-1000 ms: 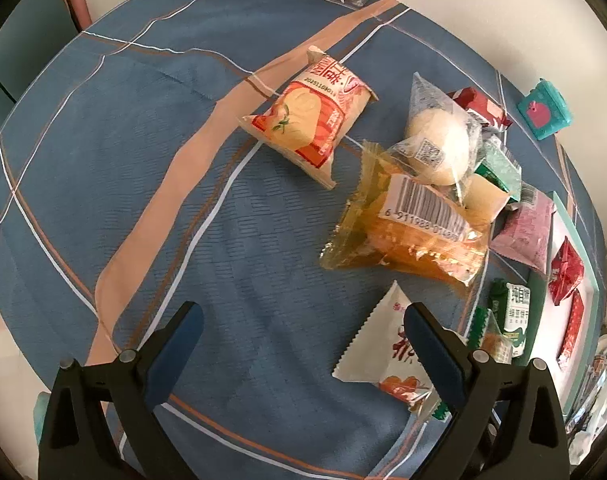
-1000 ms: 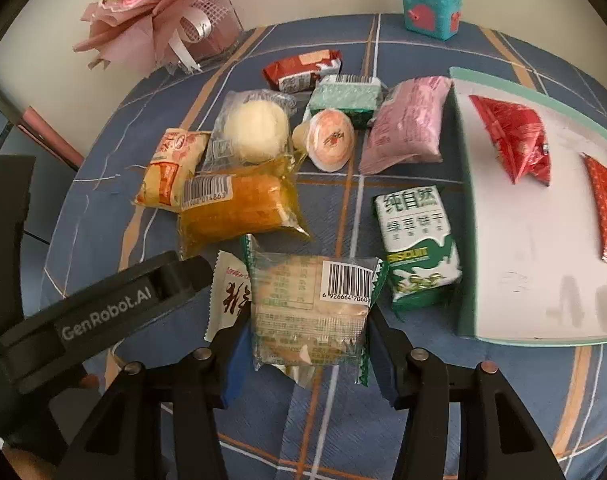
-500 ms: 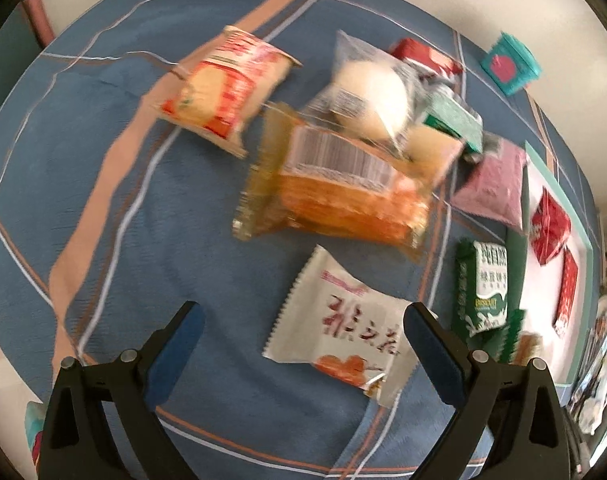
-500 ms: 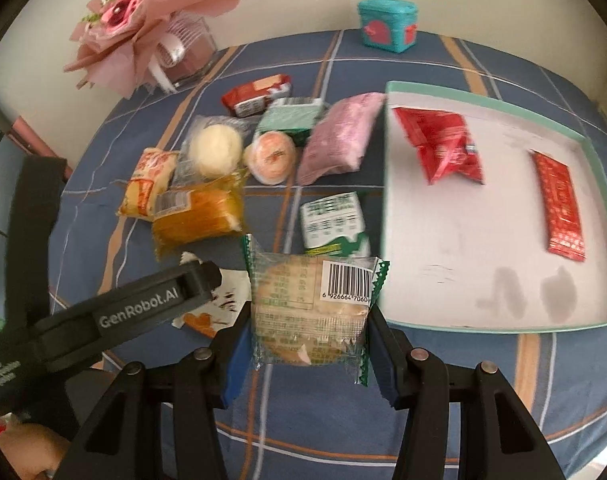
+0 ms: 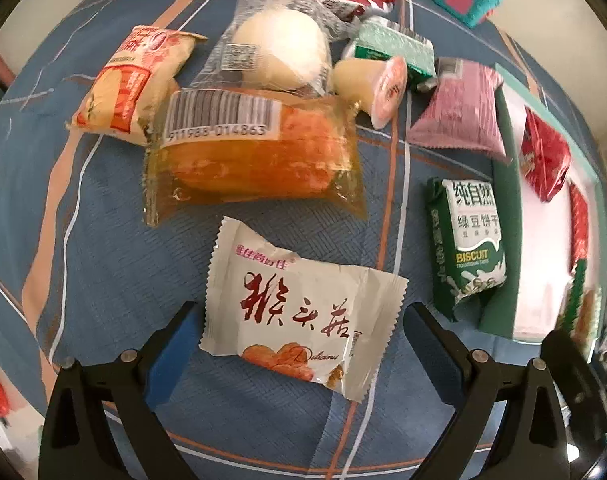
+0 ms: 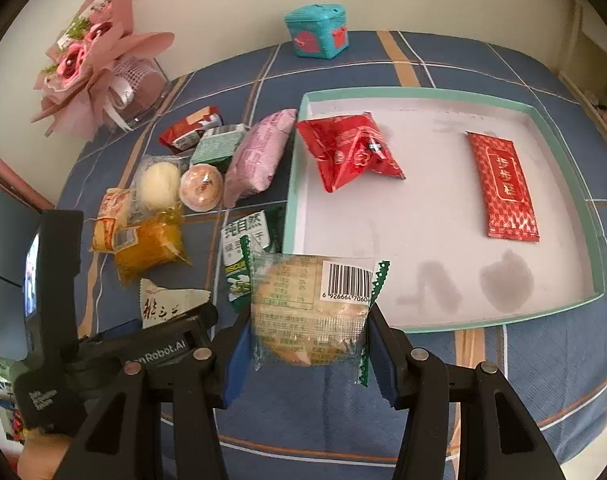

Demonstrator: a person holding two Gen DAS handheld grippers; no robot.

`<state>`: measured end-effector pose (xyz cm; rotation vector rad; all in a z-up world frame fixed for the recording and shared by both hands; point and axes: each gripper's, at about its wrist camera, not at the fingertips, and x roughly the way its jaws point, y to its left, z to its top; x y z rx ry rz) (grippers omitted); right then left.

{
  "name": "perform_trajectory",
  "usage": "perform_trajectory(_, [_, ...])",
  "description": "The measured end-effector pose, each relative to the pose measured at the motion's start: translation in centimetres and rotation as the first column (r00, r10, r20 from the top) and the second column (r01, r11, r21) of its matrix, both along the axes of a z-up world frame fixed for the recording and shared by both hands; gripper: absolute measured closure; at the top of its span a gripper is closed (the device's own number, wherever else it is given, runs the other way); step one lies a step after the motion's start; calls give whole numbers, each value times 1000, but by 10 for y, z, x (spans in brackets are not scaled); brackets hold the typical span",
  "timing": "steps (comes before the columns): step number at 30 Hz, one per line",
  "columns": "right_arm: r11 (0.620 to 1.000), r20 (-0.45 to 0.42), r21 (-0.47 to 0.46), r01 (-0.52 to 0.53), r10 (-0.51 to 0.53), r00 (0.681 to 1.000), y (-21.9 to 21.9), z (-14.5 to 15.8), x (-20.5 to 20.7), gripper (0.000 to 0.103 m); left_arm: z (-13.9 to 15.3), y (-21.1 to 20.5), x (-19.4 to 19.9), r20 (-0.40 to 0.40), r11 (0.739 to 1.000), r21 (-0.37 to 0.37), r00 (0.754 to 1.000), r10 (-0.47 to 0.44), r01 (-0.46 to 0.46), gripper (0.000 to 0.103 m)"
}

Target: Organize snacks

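My right gripper is shut on a clear green-edged round cake packet, held above the tablecloth near the front edge of the teal-rimmed white tray. The tray holds a red pouch and a flat red packet. My left gripper is open, its fingers on either side of a white packet with red characters lying on the cloth; that packet also shows in the right wrist view. The tray's green wall shows at the right of the left wrist view.
Loose snacks lie left of the tray: an orange cake packet, a red-yellow bag, a white bun, a jelly cup, a pink packet, a green biscuit pack. A teal box and a bouquet stand at the back.
My left gripper has moved forward and right until the white packet lies between its open fingers. My right gripper has carried the cake packet right, towards the tray's front edge.
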<state>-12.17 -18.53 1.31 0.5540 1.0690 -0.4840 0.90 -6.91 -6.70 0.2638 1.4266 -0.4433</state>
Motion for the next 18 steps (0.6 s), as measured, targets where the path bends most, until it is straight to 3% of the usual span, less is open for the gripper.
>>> perform_trajectory(5, [1000, -3, 9, 4, -4, 1000, -1, -1, -1, 48, -1, -17, 0, 13, 1000, 13, 1000, -4, 4, 4])
perform_trajectory(10, [1000, -5, 11, 5, -5, 1000, -2, -2, -1, 48, 6, -7, 8, 26, 999, -17, 999, 38, -38, 25])
perform_trajectory(15, [1000, -11, 15, 6, -6, 1000, -2, -3, 0, 48, 12, -7, 8, 25, 997, -53, 998, 61, -59, 30])
perform_trajectory(18, [1000, -13, 16, 8, -7, 1000, -2, -4, 0, 48, 22, 2, 10, 43, 997, -66, 998, 52, -49, 40])
